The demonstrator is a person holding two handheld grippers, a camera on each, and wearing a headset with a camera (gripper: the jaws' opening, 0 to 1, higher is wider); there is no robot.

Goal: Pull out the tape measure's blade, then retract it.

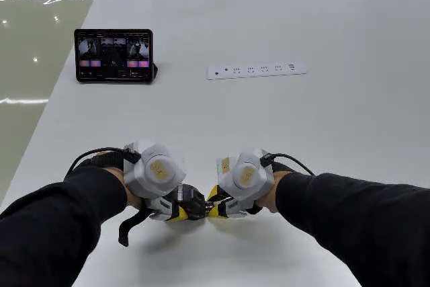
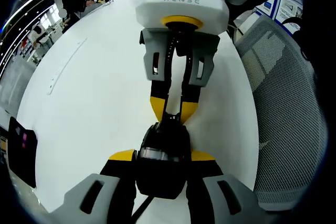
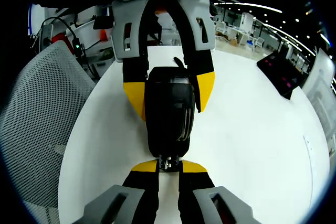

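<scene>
A black tape measure is held just above the white table. My left gripper is shut on its body; in the left gripper view the yellow-tipped jaws clamp the case from both sides. My right gripper faces it from the right and is shut on the blade's end hook at the case mouth. In the right gripper view the case stands directly ahead, with the left gripper around it. The right gripper meets the case front in the left gripper view. Hardly any blade shows.
A dark tablet stands at the far left of the table and a white power strip lies at the far middle. The table's left edge borders a glossy floor. A grey mesh chair sits close to the near edge.
</scene>
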